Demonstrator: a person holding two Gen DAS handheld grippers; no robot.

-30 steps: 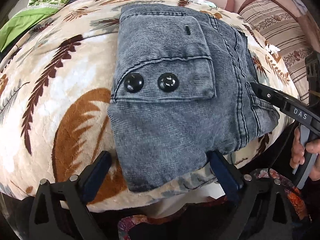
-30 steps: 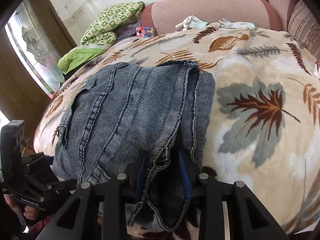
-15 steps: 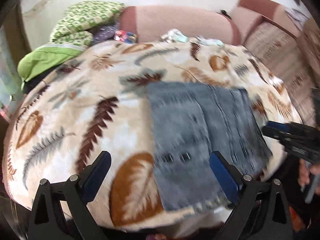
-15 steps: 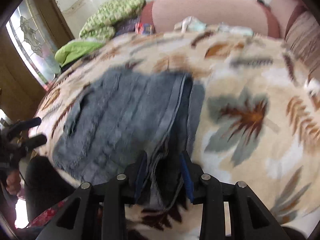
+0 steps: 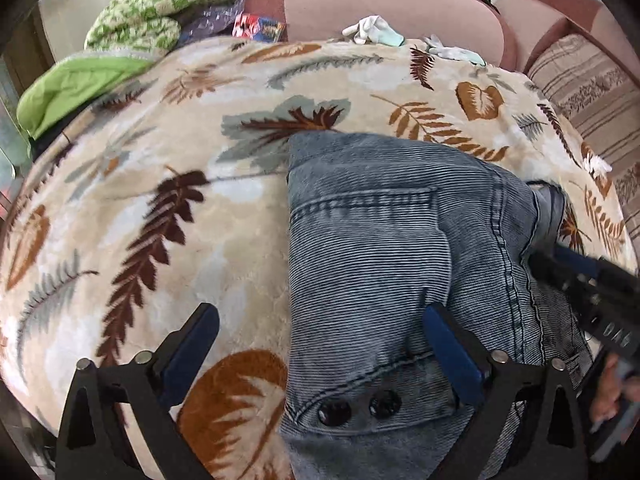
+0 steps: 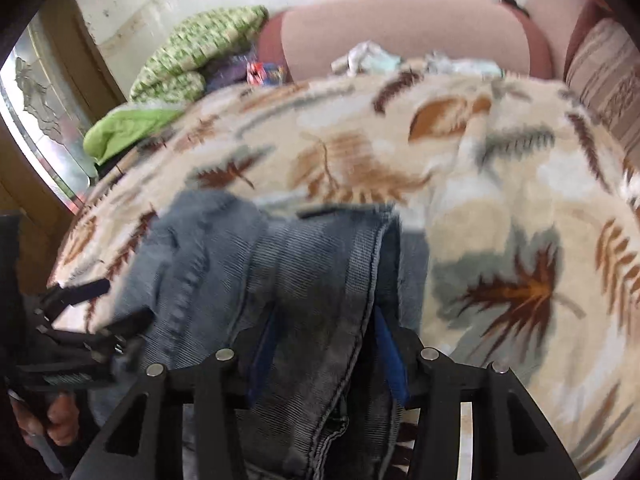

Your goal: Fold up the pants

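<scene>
With the folded corduroy pants (image 5: 400, 264) on the leaf-print blanket (image 5: 140, 240), the left gripper (image 5: 320, 344) gaped empty while the right gripper (image 6: 324, 356), jaws just widening, straddled the fold's edge, likely releasing before withdrawal.

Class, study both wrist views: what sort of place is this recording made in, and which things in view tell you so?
Most likely a home living room or bedroom. A leaf-patterned blanket covers a soft surface, a pink upholstered sofa back stands behind it, and green bedding is piled at one end. Folded grey pants lie on the blanket.
</scene>
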